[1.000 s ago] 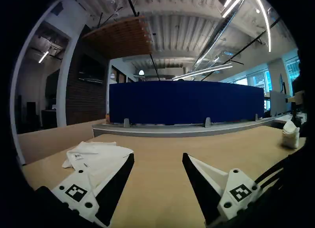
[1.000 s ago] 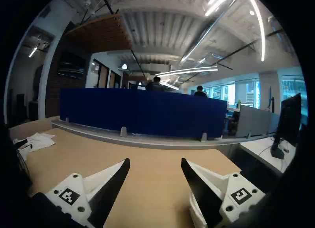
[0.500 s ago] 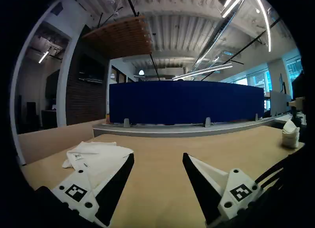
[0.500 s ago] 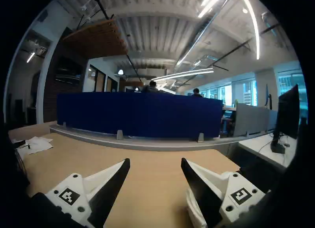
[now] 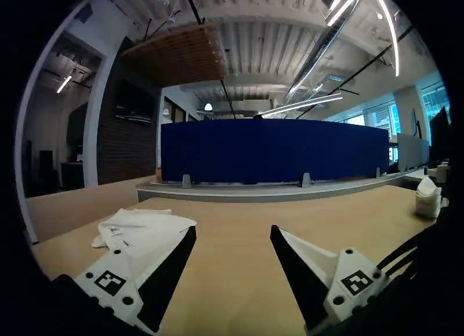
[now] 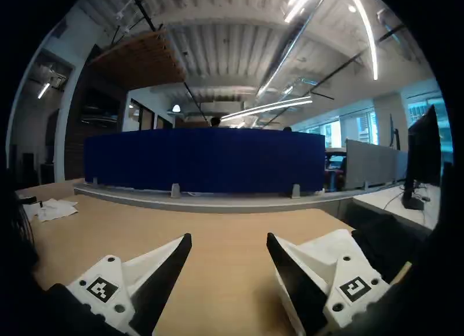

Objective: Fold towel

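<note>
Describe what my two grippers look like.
The left gripper and the right gripper look alike. Each has two wedge-shaped white fingers that taper to points, with black inner faces. Every finger carries a square black-and-white marker ringed by small dark screw holes.

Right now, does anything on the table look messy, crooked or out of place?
Only the white towel: it lies loosely rumpled on the wooden table, by the left claw, edges uneven and a label showing. A smaller white bundle stands on the table at the left gripper view's right edge. Nothing looks spilled or damaged.
</note>
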